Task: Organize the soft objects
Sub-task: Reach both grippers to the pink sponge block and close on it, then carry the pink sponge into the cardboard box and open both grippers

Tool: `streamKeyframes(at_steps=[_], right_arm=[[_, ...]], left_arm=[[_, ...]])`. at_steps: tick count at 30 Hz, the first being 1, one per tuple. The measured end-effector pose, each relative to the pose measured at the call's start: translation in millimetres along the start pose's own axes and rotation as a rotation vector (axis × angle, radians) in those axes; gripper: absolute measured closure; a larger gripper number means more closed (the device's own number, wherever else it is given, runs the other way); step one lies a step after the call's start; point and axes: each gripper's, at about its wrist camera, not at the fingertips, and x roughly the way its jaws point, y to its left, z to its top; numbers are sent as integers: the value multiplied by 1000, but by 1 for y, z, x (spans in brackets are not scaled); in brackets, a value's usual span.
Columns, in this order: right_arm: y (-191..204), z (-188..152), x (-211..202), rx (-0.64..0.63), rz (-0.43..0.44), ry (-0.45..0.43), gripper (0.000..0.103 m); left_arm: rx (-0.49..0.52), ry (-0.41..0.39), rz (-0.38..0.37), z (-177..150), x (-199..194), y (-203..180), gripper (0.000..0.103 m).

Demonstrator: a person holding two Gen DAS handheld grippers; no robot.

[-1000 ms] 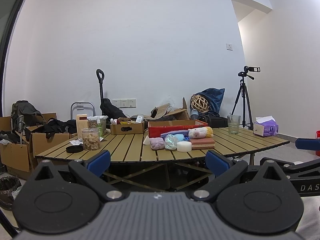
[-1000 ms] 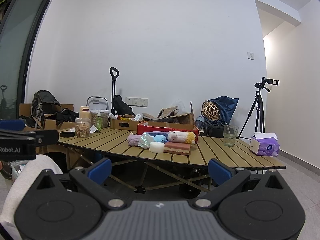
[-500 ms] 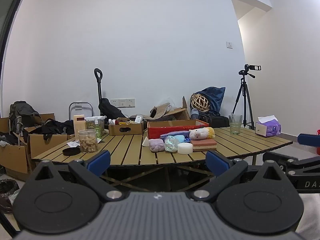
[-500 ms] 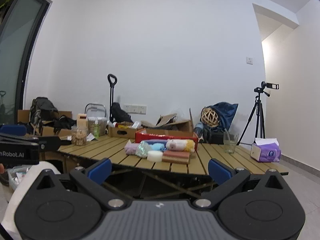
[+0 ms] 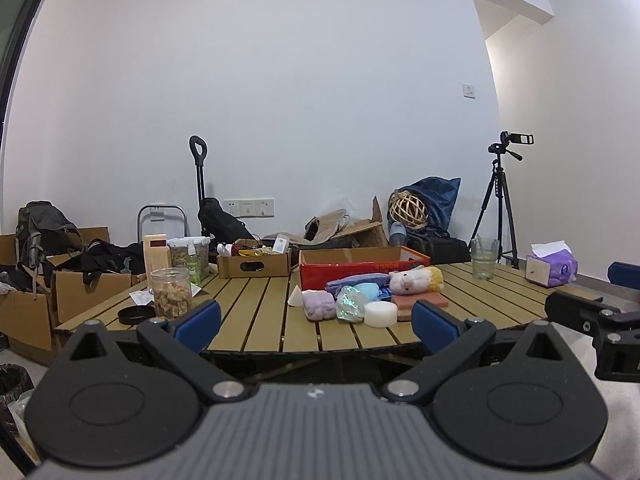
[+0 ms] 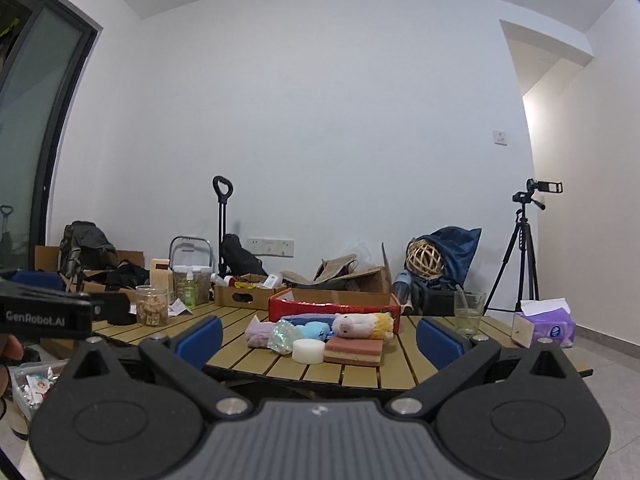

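Soft pile sits at frame centre in both views, on the slatted table, just in front of the red box.

Items, front to back:
- white round sponge – front edge of the pile, touching the pink-brown block. Judged very light and springy; a squeeze across its flat sides should hold, the curved rim may roll out.
- pink-brown block – flat, layered, looks like a foam sponge. Judged light and stiffer than the rest; take it by the long edges.
- shiny crinkled bundle – looks like film or foil, probably slippery and liable to crush. Grip low and gently.
- lilac fluffy piece – left end of the pile, likely to compress a lot; bite deep into the middle.
- plush toy – white face, yellow body, lying on the block. Judged light and floppy; the body is a better hold than the head.
- light blue soft piece and a purple pouch behind it – partly hidden, shape unclear.

Left gripper: fingers spread wide, nothing between them, short of the table's near edge. Right gripper: likewise spread and empty, pile framed between its blue pads.

Away from the pile: snack jar at centre left, drinking glass and tissue box at right – hard or fragile, best avoided.
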Motion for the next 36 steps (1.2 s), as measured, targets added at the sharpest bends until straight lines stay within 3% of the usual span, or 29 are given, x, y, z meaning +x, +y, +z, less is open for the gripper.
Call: streamKeyframes(at_steps=[5, 11, 18, 22, 23, 28, 30, 36], right_arm=[[-15, 11, 53, 45, 31, 77, 0], [-41, 12, 140, 112, 34, 145, 0], [-72, -5, 241, 207, 5, 281, 0], [-82, -16, 287, 218, -13, 328, 1], [-85, -19, 298, 222, -18, 340, 5], [-107, -38, 357, 276, -30, 445, 32], [-116, -46, 374, 309, -20, 481, 45], [-145, -66, 410, 450, 38, 563, 52]], left_arm=[[25, 48, -19, 12, 56, -2, 0], [-45, 105, -74, 26, 145, 3, 0], [-116, 246, -90, 16, 249, 6, 0], [-111, 339, -141, 6, 293, -6, 21], [-116, 351, -168, 5, 300, -11, 23], [-107, 391, -295, 11, 340, -47, 50], [-115, 429, -354, 13, 362, -61, 55], [-110, 647, -398, 7, 437, -90, 56]])
